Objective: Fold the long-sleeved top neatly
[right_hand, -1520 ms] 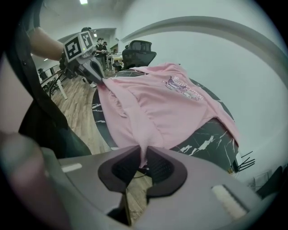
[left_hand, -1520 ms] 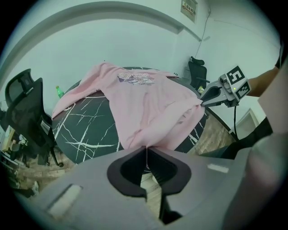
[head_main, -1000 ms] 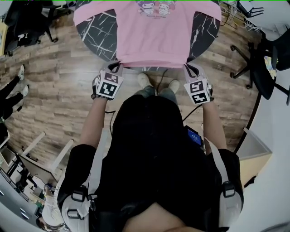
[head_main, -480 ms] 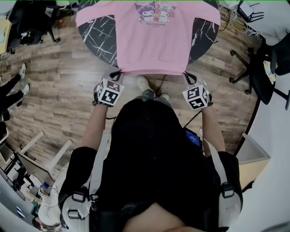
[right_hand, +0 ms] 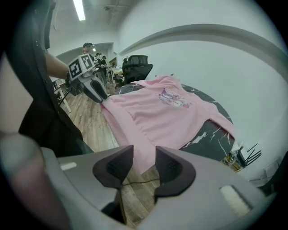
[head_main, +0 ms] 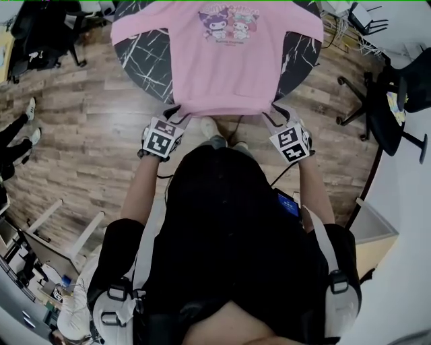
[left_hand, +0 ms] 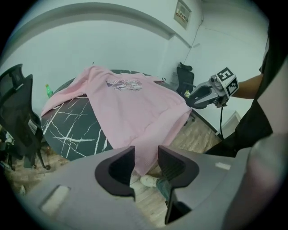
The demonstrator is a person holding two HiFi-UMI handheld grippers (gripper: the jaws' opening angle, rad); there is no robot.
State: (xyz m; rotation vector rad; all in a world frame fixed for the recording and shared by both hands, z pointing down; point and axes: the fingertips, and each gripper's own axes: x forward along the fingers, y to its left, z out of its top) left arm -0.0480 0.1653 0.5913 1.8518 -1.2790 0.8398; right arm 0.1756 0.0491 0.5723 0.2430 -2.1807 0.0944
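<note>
My pink long-sleeved top [head_main: 225, 60] lies flat on the marbled tabletop [head_main: 138, 47], cartoon print at 12 o'clock, hem overhanging at 6 o'clock. My left gripper [head_main: 176, 112] and right gripper [head_main: 274, 110] have just been opening, and they now stand spread, a hem corner loose between each pair of jaws.

1 pink long-sleeved top [head_main: 225, 64], with 2 sleeves [head_main: 135, 25] and 2 cartoon figures [head_main: 229, 18] on its chest; 1 round dark marbled table [head_main: 145, 50]; 2 grippers, the left gripper [left_hand: 146, 158] and the right gripper [right_hand: 144, 161], each with 2 jaws that have just been opening, the top's hem between them; 2 marker cubes [head_main: 159, 139], 1 per gripper; 2 black office chairs [head_main: 390, 94], 1 at the right and 1 at the upper left; 2 light shoes [head_main: 210, 125] below the hem; 2 more shoes on a bystander at the left edge; 1 green bottle [left_hand: 48, 90]; 1 ceiling light strip [right_hand: 81, 9]
</note>
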